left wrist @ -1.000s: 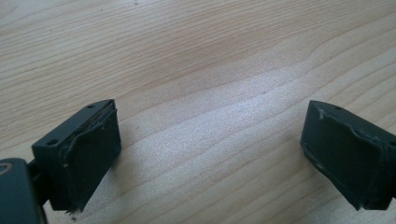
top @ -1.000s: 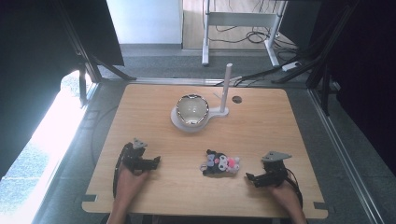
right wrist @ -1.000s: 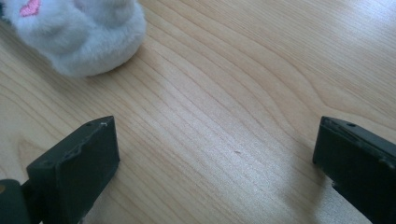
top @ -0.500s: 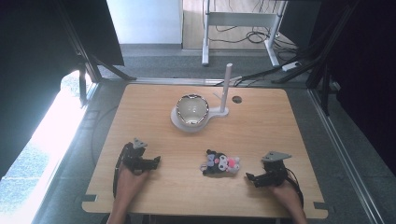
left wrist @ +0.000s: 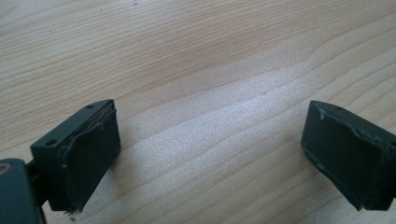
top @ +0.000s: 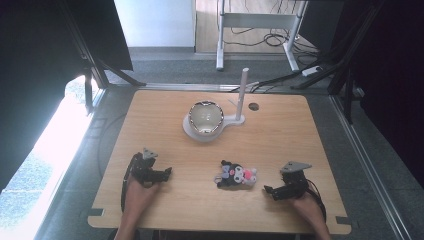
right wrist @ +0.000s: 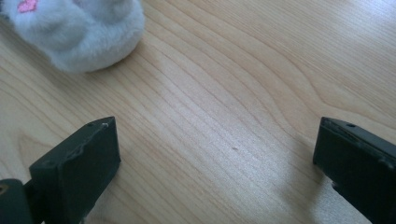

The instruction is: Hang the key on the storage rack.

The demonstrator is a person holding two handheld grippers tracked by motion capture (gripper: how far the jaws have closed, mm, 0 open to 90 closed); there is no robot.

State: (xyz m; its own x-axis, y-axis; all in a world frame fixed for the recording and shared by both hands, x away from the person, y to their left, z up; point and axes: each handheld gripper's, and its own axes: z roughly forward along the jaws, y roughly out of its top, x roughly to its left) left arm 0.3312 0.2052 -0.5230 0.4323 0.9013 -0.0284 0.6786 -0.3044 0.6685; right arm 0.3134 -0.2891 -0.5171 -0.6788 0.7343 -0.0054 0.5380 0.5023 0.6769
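A small plush toy, black, white and pink, lies on the wooden table near its front edge. My right gripper rests on the table just right of the toy, jaws wide apart and empty; in the right gripper view the plush toy's white fur fills the top left corner, apart from the jaws. My left gripper rests at the front left, open, with bare wood between its jaws in the left gripper view.
A shiny metal bowl sits on a white base with an upright post at the table's middle back. A small dark hole lies right of the post. The table's front edge is close to both hands.
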